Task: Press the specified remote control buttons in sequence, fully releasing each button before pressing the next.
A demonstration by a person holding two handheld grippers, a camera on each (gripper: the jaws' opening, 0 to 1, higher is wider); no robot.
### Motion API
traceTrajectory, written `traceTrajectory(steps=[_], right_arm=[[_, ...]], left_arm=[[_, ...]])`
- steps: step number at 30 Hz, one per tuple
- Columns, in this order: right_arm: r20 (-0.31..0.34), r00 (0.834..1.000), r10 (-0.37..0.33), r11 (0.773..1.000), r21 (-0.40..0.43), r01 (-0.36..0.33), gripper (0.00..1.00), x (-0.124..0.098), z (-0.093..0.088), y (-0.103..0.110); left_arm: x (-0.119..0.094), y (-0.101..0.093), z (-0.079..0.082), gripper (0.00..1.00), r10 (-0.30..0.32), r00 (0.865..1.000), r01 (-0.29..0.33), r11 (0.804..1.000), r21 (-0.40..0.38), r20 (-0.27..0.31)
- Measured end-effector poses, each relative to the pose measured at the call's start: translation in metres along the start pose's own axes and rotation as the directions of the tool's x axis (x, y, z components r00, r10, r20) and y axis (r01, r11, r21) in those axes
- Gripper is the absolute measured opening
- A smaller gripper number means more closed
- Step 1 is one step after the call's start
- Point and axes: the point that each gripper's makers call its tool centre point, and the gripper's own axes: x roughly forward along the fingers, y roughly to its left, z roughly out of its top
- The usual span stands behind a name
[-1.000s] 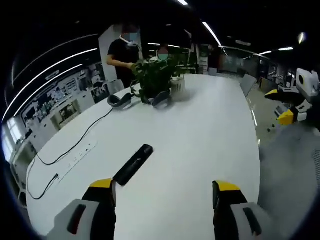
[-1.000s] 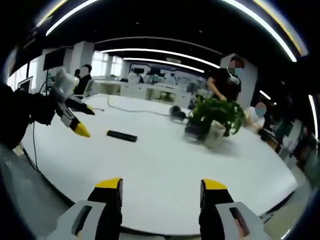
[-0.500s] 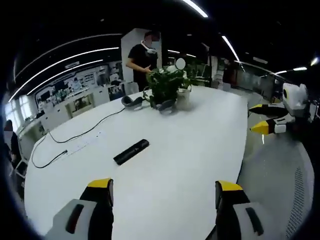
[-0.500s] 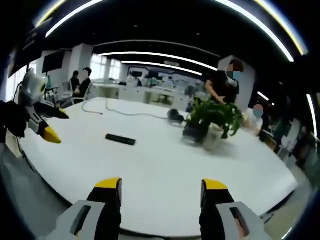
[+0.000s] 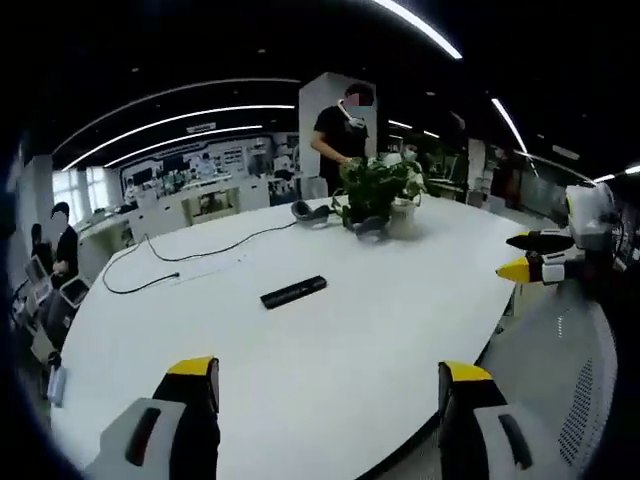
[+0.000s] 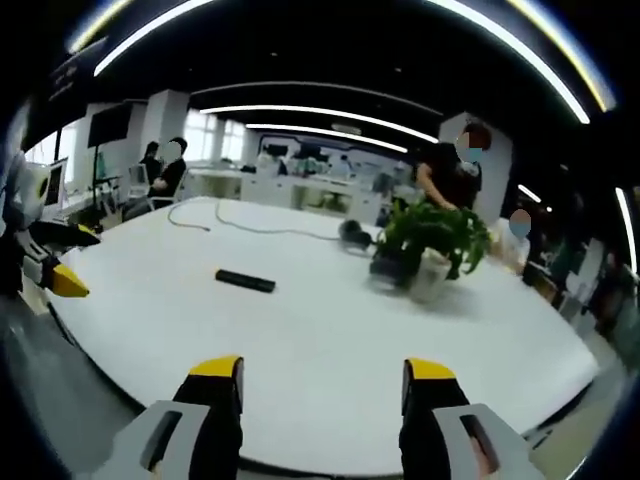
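On table (image 5: 400,300), remote (image 5: 294,292) at 12 o'clock w/ cable (image 5: 180,262) beyond; left gripper (image 5: 330,385) & right gripper (image 6: 322,378) both wide, holding nothing.

Remote control (image 5: 294,292) buttons too small

Both views look from off the near edge across the white worktop (image 5: 330,340), well back from it. The left gripper view faces the remote (image 5: 294,292) and potted plant (image 5: 375,190) from one side, the right gripper view from the other. Both share the worktop (image 6: 320,350), remote (image 6: 245,281) and plant (image 6: 432,232).
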Motion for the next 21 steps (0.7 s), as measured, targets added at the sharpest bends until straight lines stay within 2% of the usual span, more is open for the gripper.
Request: traceTrajectory(steps=[3,7,11,12,15,21], right_arm=[[-0.020,1.000,-0.006,0.999,0.038,0.007,0.63,0.001,-0.006,-0.004],[-0.027,1.000,-0.010,0.999,0.030,0.010,0.63,0.002,-0.006,-0.004],[-0.035,0.999,-0.013,1.000,0.027,0.014,0.62,0.001,-0.007,-0.004],[-0.035,0.999,-0.014,0.999,0.029,0.015,0.61,0.001,-0.007,-0.004],[-0.043,0.999,-0.004,1.000,0.027,0.005,0.59,0.002,-0.009,-0.003],[-0.031,0.999,-0.019,0.999,0.038,0.020,0.57,0.001,-0.008,-0.006]], left_arm=[[-0.007,0.004,0.001,0.98,0.043,0.999,-0.043,0.999,-0.002,0.024],[-0.012,0.003,-0.007,0.98,0.066,0.998,-0.066,0.998,-0.023,-0.002],[-0.012,0.006,-0.012,0.98,0.094,0.996,-0.094,0.996,-0.014,0.005],[-0.012,0.009,-0.009,0.98,0.114,0.993,-0.114,0.994,-0.001,0.017],[-0.014,0.006,0.001,0.97,0.112,0.990,-0.113,0.994,0.009,0.090],[-0.011,0.007,-0.007,0.93,0.111,0.993,-0.113,0.993,0.044,0.041]])
